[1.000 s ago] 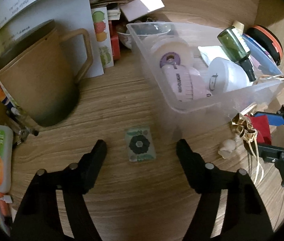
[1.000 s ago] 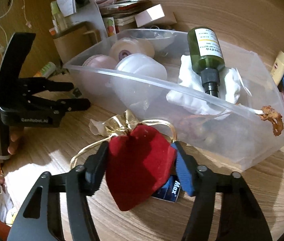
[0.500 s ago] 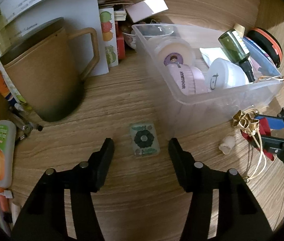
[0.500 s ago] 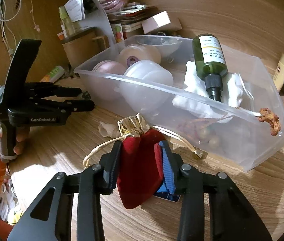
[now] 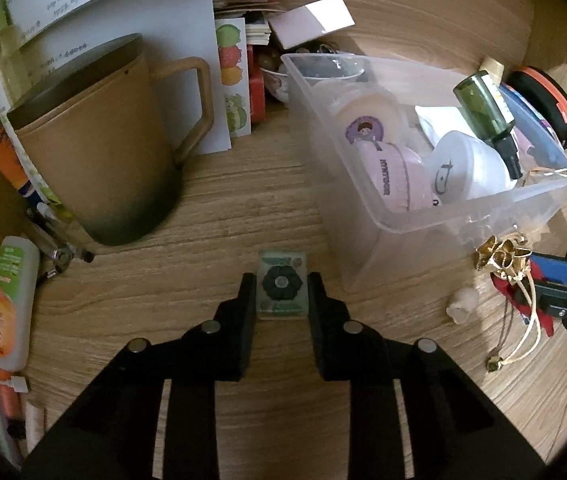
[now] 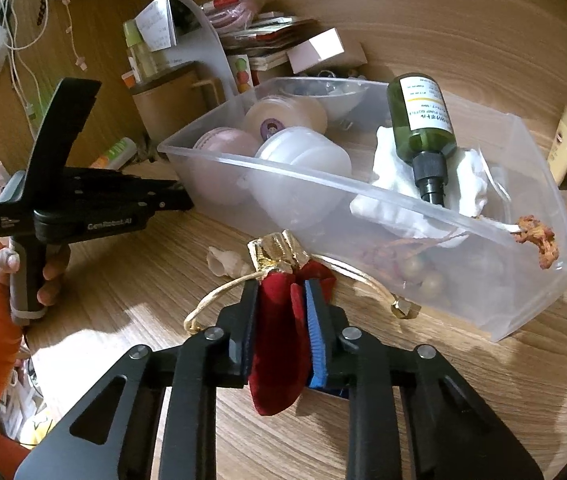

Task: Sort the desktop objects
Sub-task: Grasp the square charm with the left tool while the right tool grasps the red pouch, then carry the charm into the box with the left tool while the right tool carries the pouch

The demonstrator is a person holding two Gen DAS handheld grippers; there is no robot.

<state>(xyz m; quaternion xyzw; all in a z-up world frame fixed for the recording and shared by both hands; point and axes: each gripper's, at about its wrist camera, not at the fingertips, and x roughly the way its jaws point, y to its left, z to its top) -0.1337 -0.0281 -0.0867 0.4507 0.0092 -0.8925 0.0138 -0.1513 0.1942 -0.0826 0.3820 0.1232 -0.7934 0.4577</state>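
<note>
Left tool (image 5: pixel 282 286): black two-finger tool, narrowed around a small flat green packet with a dark flower print (image 5: pixel 282 285); both fingers look to touch the packet's long edges. The packet lies flat on the wood-grain surface (image 5: pixel 219 224), between a tall tan matte mug with an angular handle (image 5: pixel 103 148) and a clear plastic rectangular bin (image 5: pixel 411 220).

Right tool (image 6: pixel 281 320): black fingers, one with a blue pad, closed on a red velvet drawstring pouch with a gold crinkled top (image 6: pixel 279 340). The pouch is squeezed into a narrow fold and its gold cord trails loose on the surface, just in front of the bin's near wall.

Bin contents: round white and pale pink plastic jars, a dark green glass bottle with a black neck (image 6: pixel 423 124) lying tilted on white crumpled wrapping, beads, a dried orange sprig over the rim.

Also near the pouch: a small pale shell-like lump (image 6: pixel 223 262).

Step in hand, as judged: both items are at the grasp stage of sorting, neither yet in the bin. Next move likely calls for lifting each over the bin wall. The soft pouch will sag, and its cord may snag. The thin, stiff packet offers little edge and could slip.
</note>
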